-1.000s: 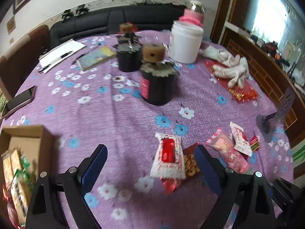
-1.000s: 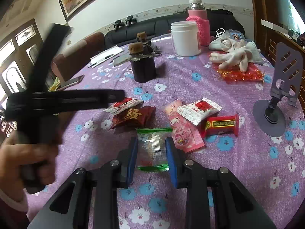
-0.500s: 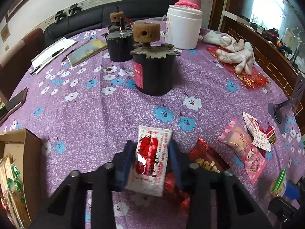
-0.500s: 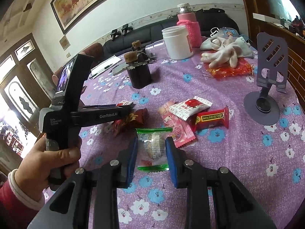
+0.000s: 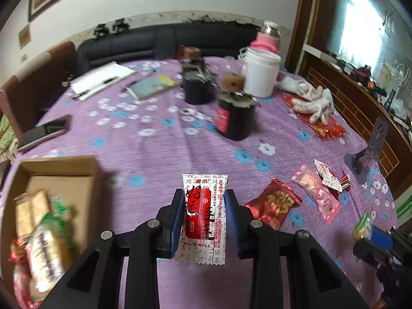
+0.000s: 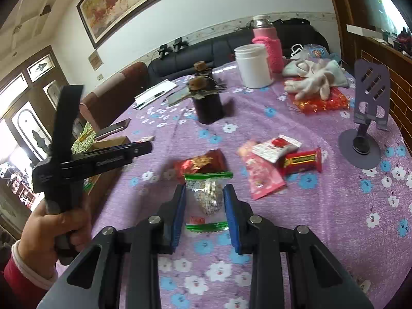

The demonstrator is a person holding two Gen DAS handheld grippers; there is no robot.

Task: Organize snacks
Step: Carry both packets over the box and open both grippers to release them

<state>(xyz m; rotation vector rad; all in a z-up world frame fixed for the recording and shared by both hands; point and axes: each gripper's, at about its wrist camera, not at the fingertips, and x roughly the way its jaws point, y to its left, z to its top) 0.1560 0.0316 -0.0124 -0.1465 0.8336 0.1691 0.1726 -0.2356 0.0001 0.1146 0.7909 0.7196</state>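
My left gripper (image 5: 204,194) is shut on a white-and-red snack packet (image 5: 204,213) and holds it upright above the purple flowered tablecloth (image 5: 159,154). To its left stands an open cardboard box (image 5: 59,162) with several snacks (image 5: 43,231) inside. My right gripper (image 6: 204,193) is shut on a clear packet with green ends (image 6: 207,195), just above the cloth. On the table lie a red-gold packet (image 6: 203,161), a pink packet (image 6: 262,177), a white-red packet (image 6: 275,146) and a red bar (image 6: 302,161). In the right wrist view a hand (image 6: 51,229) holds the left gripper (image 6: 103,157) over the box.
Two black jars with cork stoppers (image 5: 234,121) stand mid-table, with a white tub (image 5: 260,74) and a pink-sleeved flask (image 6: 266,46) behind them. White gloves (image 5: 311,100) lie on red foil at the right. A purple phone stand (image 6: 365,134), a phone (image 5: 43,134) and papers (image 5: 100,79) ring the table.
The left gripper closed on the white-and-red packet, lifted it off the cloth and swung left toward the box. The right gripper kept its hold on the green-ended packet.
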